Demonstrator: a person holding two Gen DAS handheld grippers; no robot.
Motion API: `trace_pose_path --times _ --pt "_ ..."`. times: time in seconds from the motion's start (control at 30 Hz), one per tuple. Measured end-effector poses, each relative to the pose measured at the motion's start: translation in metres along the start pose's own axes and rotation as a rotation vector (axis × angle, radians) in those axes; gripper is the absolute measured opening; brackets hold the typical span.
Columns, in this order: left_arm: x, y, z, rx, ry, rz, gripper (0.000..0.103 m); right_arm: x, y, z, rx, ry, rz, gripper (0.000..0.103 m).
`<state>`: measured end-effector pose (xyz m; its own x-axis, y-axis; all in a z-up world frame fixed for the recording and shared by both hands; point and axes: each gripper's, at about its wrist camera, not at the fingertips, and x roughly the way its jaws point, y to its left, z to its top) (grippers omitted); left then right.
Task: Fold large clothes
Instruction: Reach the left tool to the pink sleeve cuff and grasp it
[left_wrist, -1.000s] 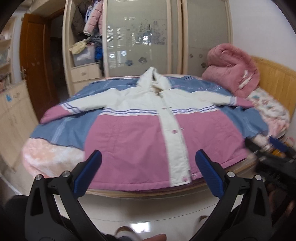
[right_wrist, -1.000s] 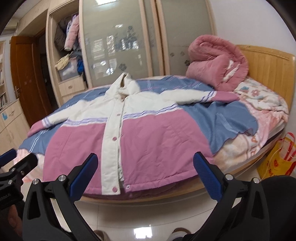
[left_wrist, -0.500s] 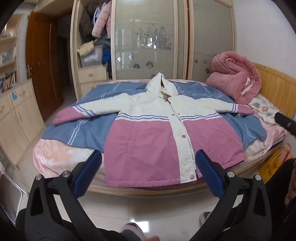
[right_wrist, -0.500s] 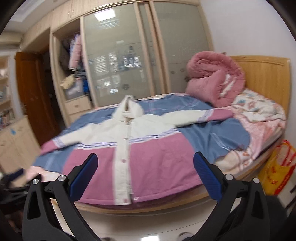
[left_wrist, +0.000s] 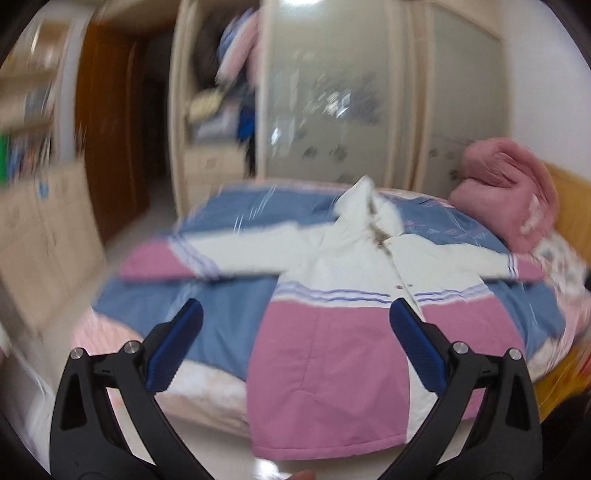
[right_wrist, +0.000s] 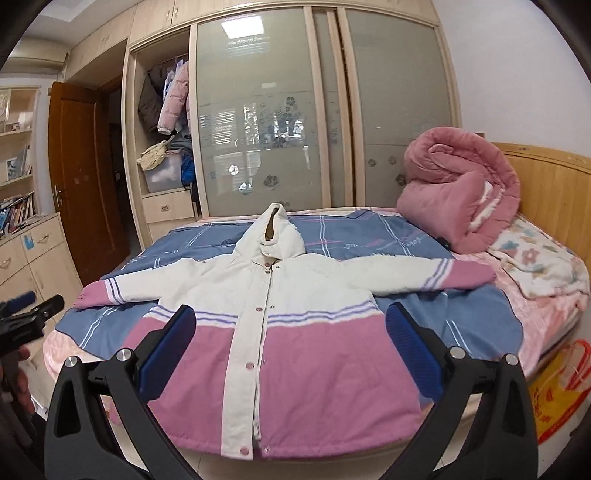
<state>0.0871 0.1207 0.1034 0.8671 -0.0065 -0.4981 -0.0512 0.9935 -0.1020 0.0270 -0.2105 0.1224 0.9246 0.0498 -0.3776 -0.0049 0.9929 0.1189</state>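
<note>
Both tools stand wide open and hold nothing. From the right wrist camera, the right tool (right_wrist: 290, 347) hangs in front of the near edge of the bed (right_wrist: 546, 317), its blue pads (right_wrist: 168, 354) spread apart over the lower half of the hooded coat (right_wrist: 280, 332). The coat lies flat on its back on a blue sheet (right_wrist: 369, 232), buttoned up the white front band, hood pointing toward the wardrobe (right_wrist: 258, 110), both sleeves stretched straight out to the sides; its top is white, its lower part and cuffs are pink, and the hem hangs slightly over the bed's near edge. A rolled pink quilt (right_wrist: 461, 192) sits at the head of the bed, well apart from the coat.

Part of the left tool (right_wrist: 22, 314) shows at the left edge of that view. Its own camera is motion-blurred: the left tool (left_wrist: 295, 347) is off the coat (left_wrist: 332, 354), fingers (left_wrist: 173, 350) spread and touching no cloth.
</note>
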Motion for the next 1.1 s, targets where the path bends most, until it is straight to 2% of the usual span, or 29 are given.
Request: trace_pose_path --times 0.07,0.1,0.2,0.3,0.37,0.43,0.53,0.6,0.67,0.73,0.77,0.87,1.0,1.1 --pt "0.024 0.028 0.011 -0.152 0.04 -0.02 0.101 0.015 0.0 0.007 -0.001 0.0 0.007 0.102" --pt "0.037 0.043 0.017 -0.213 0.04 0.0 0.101 0.025 -0.002 0.009 0.005 0.002 0.012 0.102" --pt "0.065 0.065 0.034 -0.239 0.019 0.111 0.101 0.052 -0.007 0.008 0.025 0.031 0.04 0.102" --pt "0.09 0.085 0.052 -0.264 0.02 0.148 0.101 0.078 -0.013 0.004 0.038 0.076 0.069 0.102" --pt "0.099 0.104 0.066 -0.282 -0.011 0.151 0.101 0.092 -0.015 0.005 0.049 0.11 0.089 0.102" --pt "0.113 0.133 0.077 -0.352 -0.046 0.116 0.101 0.103 -0.019 0.006 0.069 0.116 0.115 0.102" --pt "0.135 0.194 0.074 -0.573 -0.088 -0.068 0.101 0.112 -0.026 -0.008 0.074 0.07 0.137 0.102" --pt "0.153 0.23 0.062 -0.693 -0.089 -0.099 0.101 0.12 -0.031 -0.021 0.061 0.068 0.106 0.102" --pt "0.165 0.258 0.049 -0.797 -0.107 -0.123 0.101 0.132 -0.032 -0.031 0.053 0.11 0.092 0.102" --pt "0.18 0.287 0.034 -0.922 -0.148 -0.211 0.101 0.142 -0.032 -0.036 0.046 0.141 0.106 0.102" --pt "0.189 0.298 0.027 -0.974 -0.15 -0.23 0.101 0.144 -0.032 -0.038 0.042 0.147 0.107 0.102" --pt "0.218 0.325 0.013 -1.065 -0.117 -0.247 0.101 0.156 -0.031 -0.042 0.024 0.158 0.096 0.102" --pt "0.243 0.358 -0.01 -1.156 -0.075 -0.208 0.099 0.167 -0.035 -0.047 0.021 0.181 0.094 0.102" --pt "0.258 0.371 -0.019 -1.182 -0.04 -0.209 0.097 0.172 -0.038 -0.048 0.041 0.195 0.095 0.102"
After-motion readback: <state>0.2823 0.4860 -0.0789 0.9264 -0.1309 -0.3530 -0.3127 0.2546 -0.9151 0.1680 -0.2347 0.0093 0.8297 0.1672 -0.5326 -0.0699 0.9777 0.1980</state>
